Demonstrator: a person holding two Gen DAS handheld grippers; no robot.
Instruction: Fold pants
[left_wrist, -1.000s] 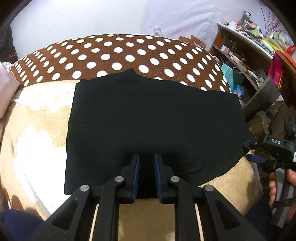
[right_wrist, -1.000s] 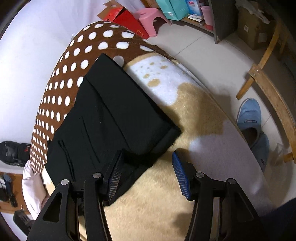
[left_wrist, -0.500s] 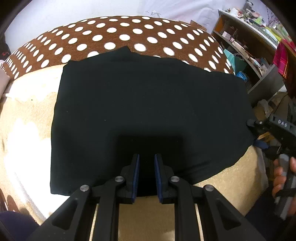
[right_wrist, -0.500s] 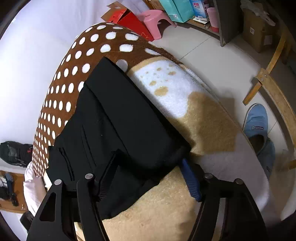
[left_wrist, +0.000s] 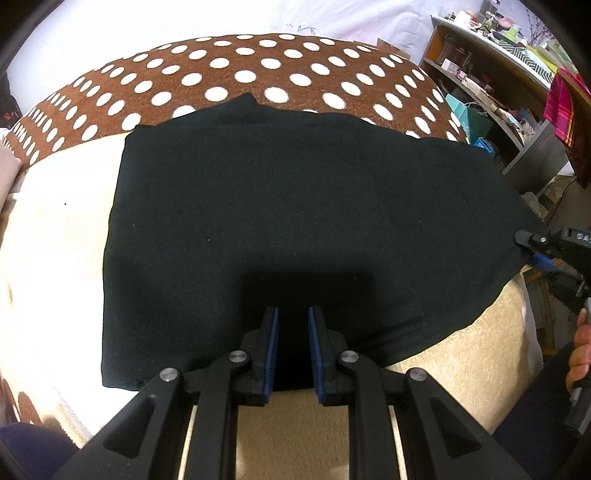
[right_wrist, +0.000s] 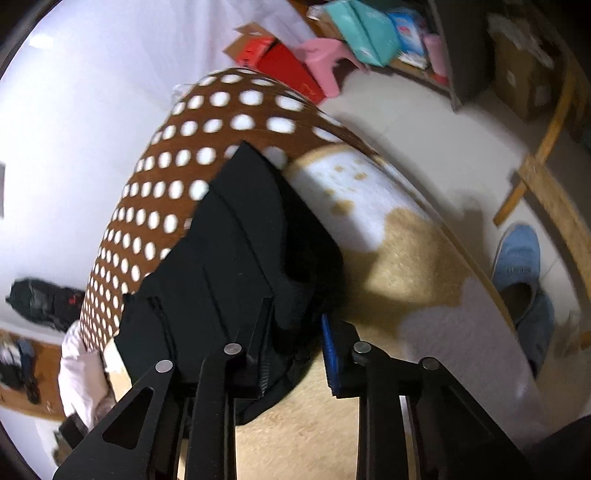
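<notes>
lying flat on the tan and cream fleece blanket (left_wrist: 55, 266): black pants (left_wrist: 303, 221), folded into a broad rectangle, far edge reaching onto the brown polka-dot blanket (left_wrist: 236, 77).

gripping the near hem of the pants: left gripper (left_wrist: 292, 347), blue-padded fingers (left_wrist: 270, 347) drawn close, with a fold of black cloth filling the narrow gap between them.

holding the right-hand corner of the pants, beyond the left gripper: right gripper (right_wrist: 295, 332), its fingers pinching a bunched wad of dark fabric, 1 blue pad (right_wrist: 327, 350) showing on the right side of the wad. appearing too at the right rim of the left wrist view (left_wrist: 543, 247), touching the cloth's corner, with a hand (left_wrist: 580, 350) below it.

showing stacked layers and a seam line along the folded edge in the right wrist view.

standing past the polka-dot blanket, against the wall: a cluttered shelf unit (left_wrist: 495, 85). sitting on the floor near it: a red box (right_wrist: 280, 66) and a pink stool (right_wrist: 325, 55). resting on the floor beside the fleece blanket's right edge: a blue slipper (right_wrist: 517, 258).
</notes>
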